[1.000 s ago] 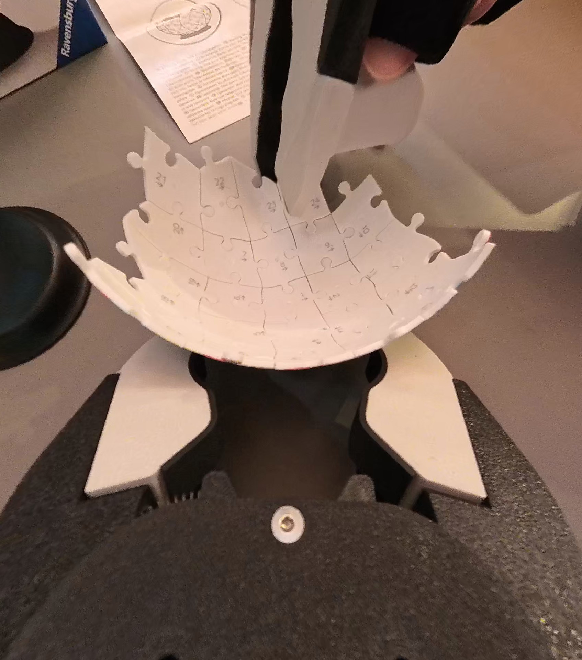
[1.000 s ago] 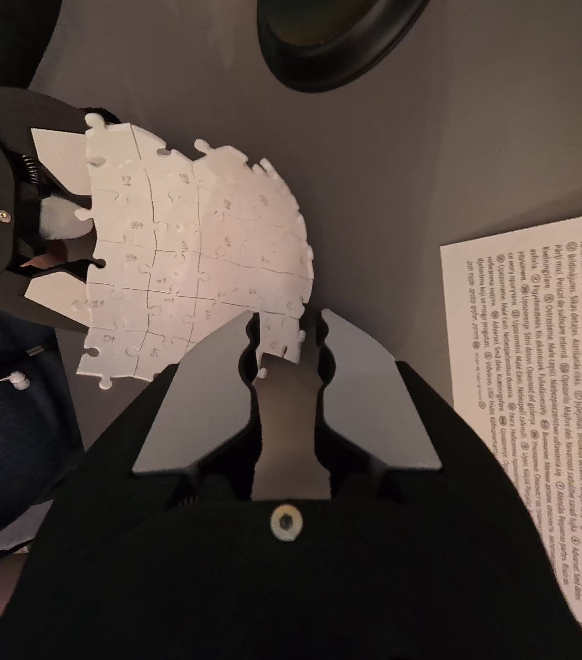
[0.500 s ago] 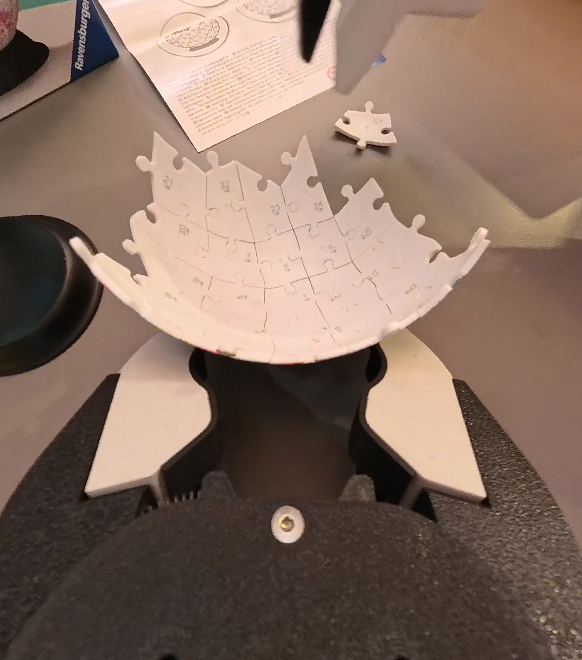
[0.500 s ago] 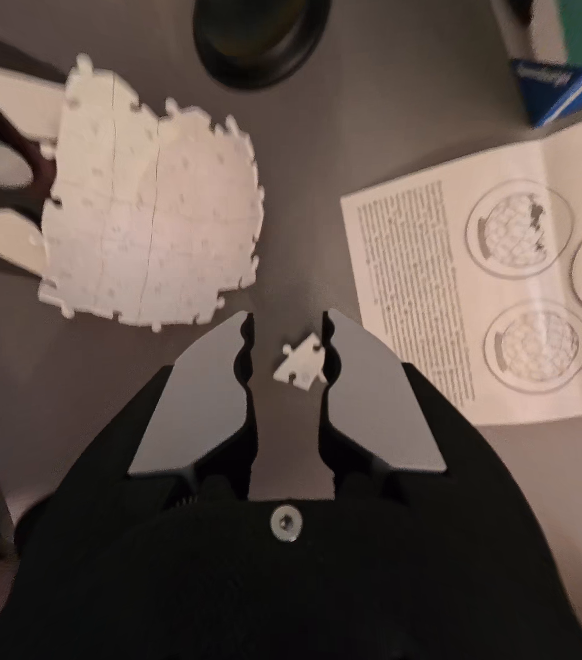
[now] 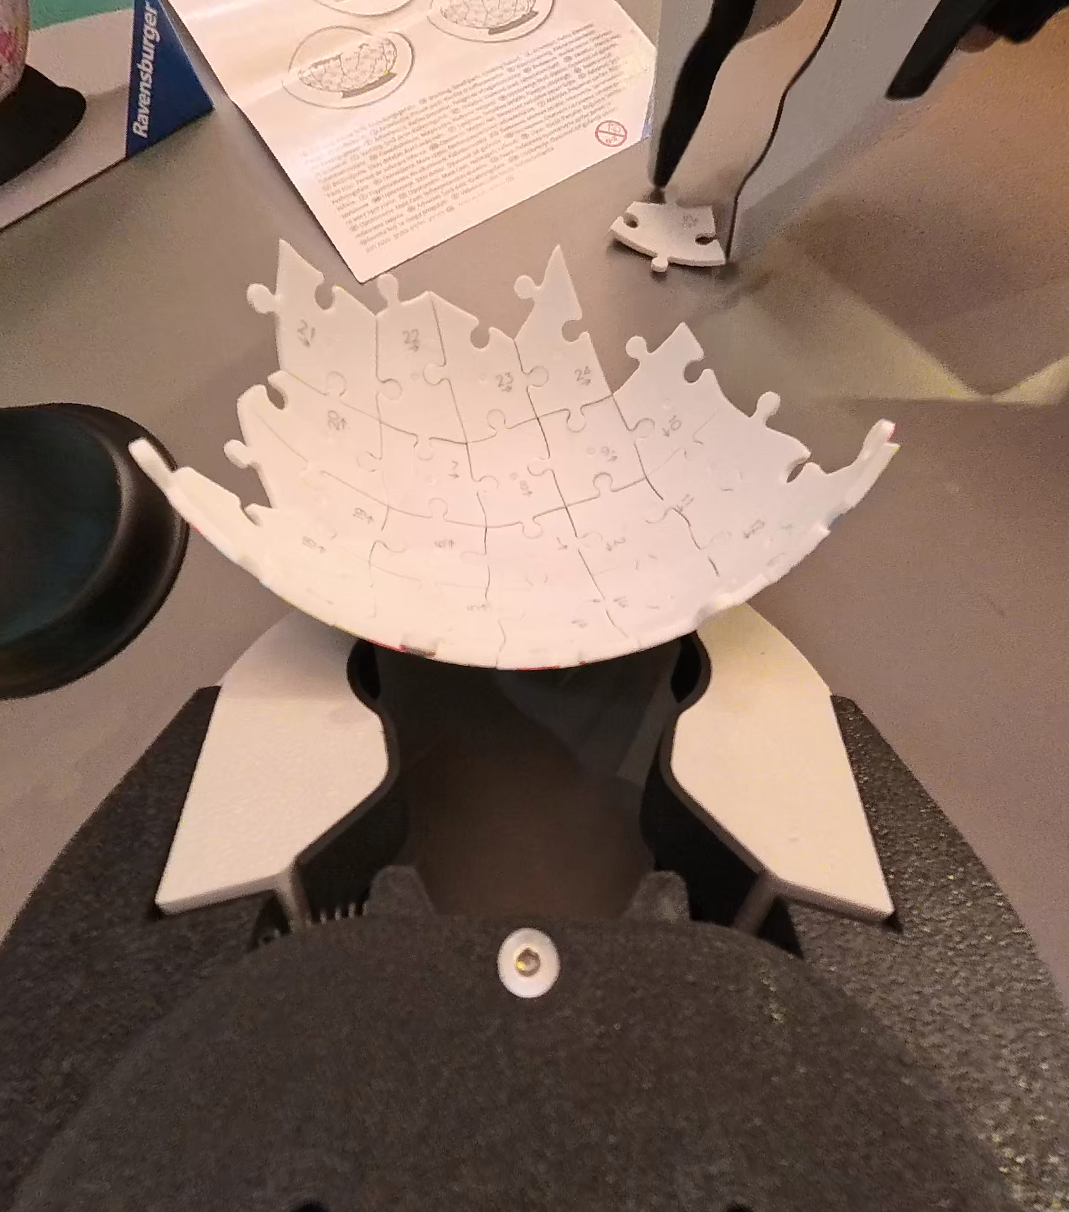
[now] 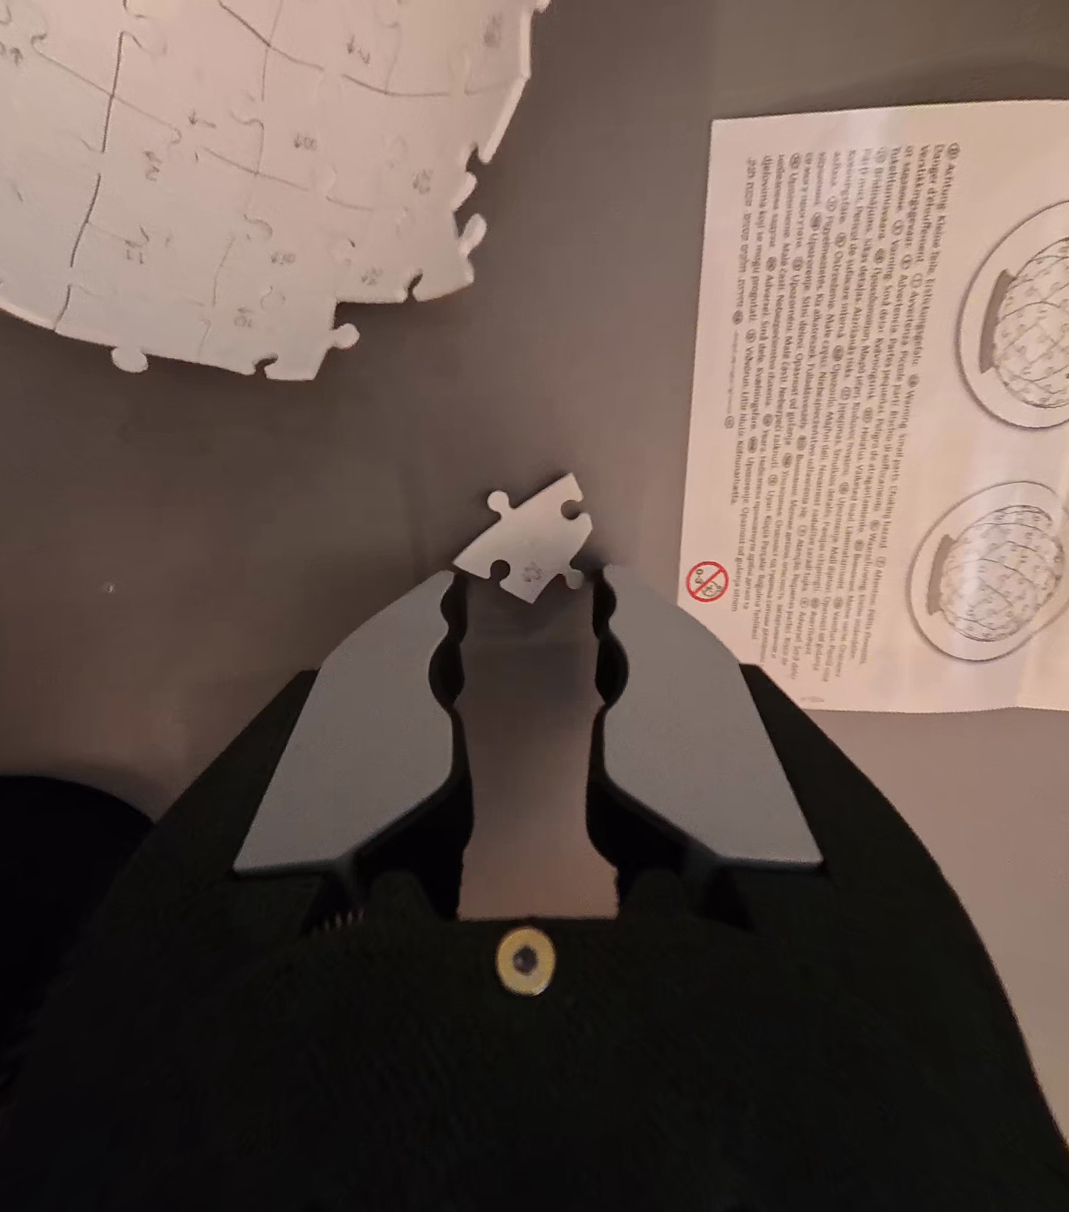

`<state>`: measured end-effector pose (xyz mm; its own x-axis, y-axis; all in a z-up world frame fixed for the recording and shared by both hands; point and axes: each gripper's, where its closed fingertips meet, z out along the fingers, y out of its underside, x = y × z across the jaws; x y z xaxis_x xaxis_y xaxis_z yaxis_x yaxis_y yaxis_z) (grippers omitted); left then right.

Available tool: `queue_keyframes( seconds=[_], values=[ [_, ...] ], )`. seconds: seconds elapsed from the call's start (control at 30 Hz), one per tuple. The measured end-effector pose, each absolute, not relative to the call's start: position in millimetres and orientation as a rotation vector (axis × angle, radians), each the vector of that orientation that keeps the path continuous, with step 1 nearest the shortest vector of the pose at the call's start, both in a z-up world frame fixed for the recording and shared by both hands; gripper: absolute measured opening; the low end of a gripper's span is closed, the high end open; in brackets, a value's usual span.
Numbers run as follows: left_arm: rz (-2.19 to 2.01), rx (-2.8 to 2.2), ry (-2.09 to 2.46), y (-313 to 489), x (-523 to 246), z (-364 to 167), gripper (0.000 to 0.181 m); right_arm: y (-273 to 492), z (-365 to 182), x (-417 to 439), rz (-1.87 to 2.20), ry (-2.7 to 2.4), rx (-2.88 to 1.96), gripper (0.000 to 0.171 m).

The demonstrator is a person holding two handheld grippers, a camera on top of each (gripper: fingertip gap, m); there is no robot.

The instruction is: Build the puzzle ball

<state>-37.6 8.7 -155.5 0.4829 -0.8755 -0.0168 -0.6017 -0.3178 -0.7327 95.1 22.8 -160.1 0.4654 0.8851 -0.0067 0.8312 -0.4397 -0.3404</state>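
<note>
Right wrist view: loose piece (image 6: 528,547) lies diagonally, between parted tongs (image 6: 526,577).

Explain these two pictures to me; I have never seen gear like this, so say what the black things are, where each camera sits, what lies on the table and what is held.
No robot: a person holds two hand-held pincers, each with a camera looking along its two fingers. The left wrist view shows the left gripper with the curved white puzzle shell resting at its spread fingers; whether they grip it is hidden. The right wrist view shows the right gripper, open, its tips either side of a loose puzzle piece on the grey table. Also there: an instruction sheet, a black round stand, and a box.
</note>
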Motion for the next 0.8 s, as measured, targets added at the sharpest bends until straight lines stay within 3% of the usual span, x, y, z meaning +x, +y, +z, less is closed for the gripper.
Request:
queue_keyframes(
  seconds=[0.67, 0.8],
  values=[
    [-0.514, -2.033, 1.212, 9, -37, -154, 0.089, 19, -161, 98, 0.251, -1.399, -2.437, 0.032],
    [-0.514, -2.032, 1.215, 9, -37, -154, 0.088, 22, -160, 96, 0.236, -1.404, -2.408, 0.021]
  ],
)
